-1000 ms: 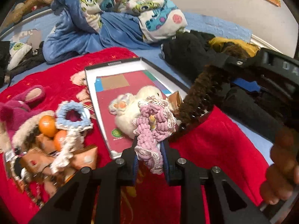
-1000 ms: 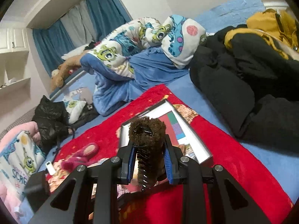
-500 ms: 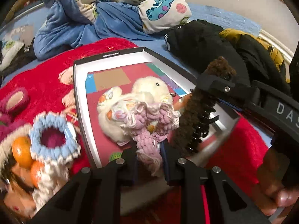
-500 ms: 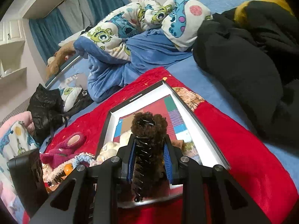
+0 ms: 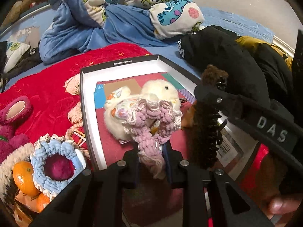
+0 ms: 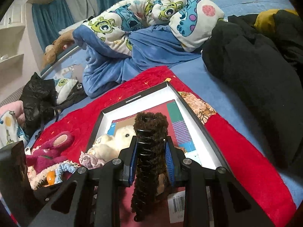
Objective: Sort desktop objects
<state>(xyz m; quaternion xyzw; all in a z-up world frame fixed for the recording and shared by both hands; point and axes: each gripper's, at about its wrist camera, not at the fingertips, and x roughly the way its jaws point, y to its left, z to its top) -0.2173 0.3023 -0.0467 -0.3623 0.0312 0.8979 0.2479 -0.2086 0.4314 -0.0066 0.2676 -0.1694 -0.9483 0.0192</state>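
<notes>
step: placing into shallow box point(image 5: 89, 102) | left gripper point(image 5: 151, 162) pinches pink scrunchie point(image 5: 151, 121), right gripper point(image 6: 151, 162) pinches brown furry hair claw point(image 6: 149, 151), both above box | next: lower, release beside white plush point(image 5: 159, 92)

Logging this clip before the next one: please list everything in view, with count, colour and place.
box lid: 1, white inside, on red blanket
red blanket: 1, on bed
plush chick: 1, cream, in lid
pink scrunchie: 1, in left hand-held gripper
brown hair claw: 1, in right hand-held gripper
blue scrunchie: 1, left of lid
oranges: at least 2, beside it
monster duvet: 1, behind
black coat: 1, right
left hand-held gripper: shut
right hand-held gripper: shut
</notes>
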